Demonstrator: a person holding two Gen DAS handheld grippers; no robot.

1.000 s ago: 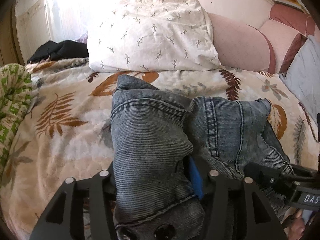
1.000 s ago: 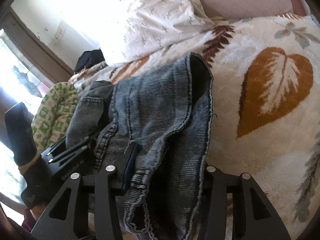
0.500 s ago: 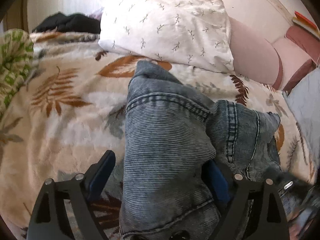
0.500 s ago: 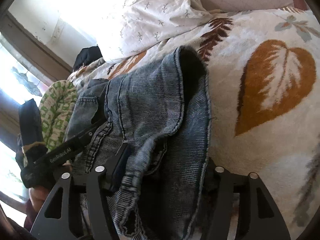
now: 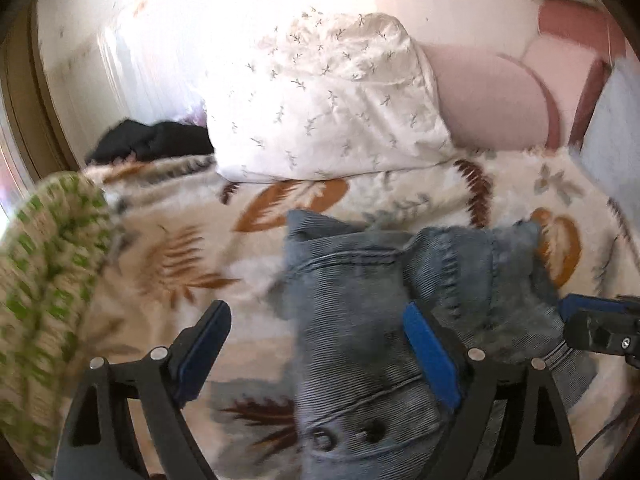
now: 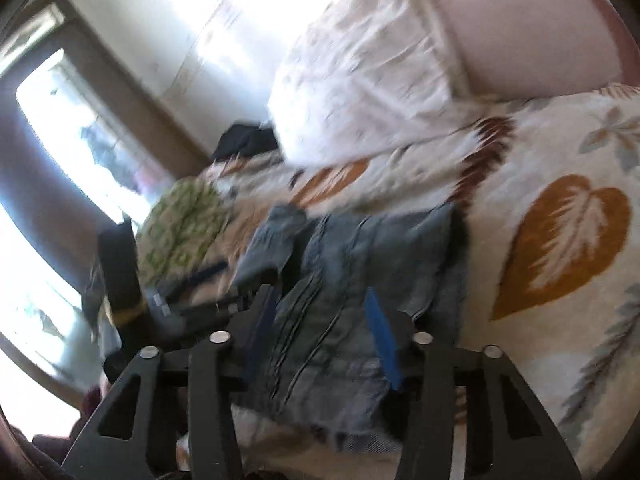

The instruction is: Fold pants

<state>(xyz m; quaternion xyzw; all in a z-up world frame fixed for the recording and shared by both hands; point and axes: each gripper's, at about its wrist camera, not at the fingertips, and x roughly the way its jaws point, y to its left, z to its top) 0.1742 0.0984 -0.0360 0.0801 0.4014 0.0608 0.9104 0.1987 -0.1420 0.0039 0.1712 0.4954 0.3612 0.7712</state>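
The grey-blue jeans [image 5: 360, 320] lie in a folded bundle on the leaf-patterned blanket [image 5: 180, 264]. My left gripper [image 5: 316, 344] is open, its blue-padded fingers [image 5: 428, 348] spread wide, the right one lying over the denim. In the right wrist view the jeans [image 6: 360, 280] lie between and ahead of my right gripper [image 6: 320, 332], which is open with the blue pads apart. The left gripper [image 6: 192, 300] shows at the left of that view. The right gripper's tip [image 5: 600, 324] shows at the right edge of the left wrist view.
A white sprigged pillow [image 5: 332, 100] and a pink cushion [image 5: 492, 96] rest against the wall behind the jeans. A green-and-white patterned cloth [image 5: 44, 280] lies at the left, a black garment [image 5: 152, 140] beyond it. A bright window [image 6: 60, 140] is at the left.
Both grippers have opened and let go of the jeans, then pulled back and up. The jeans now lie on the blanket, lower in both views.
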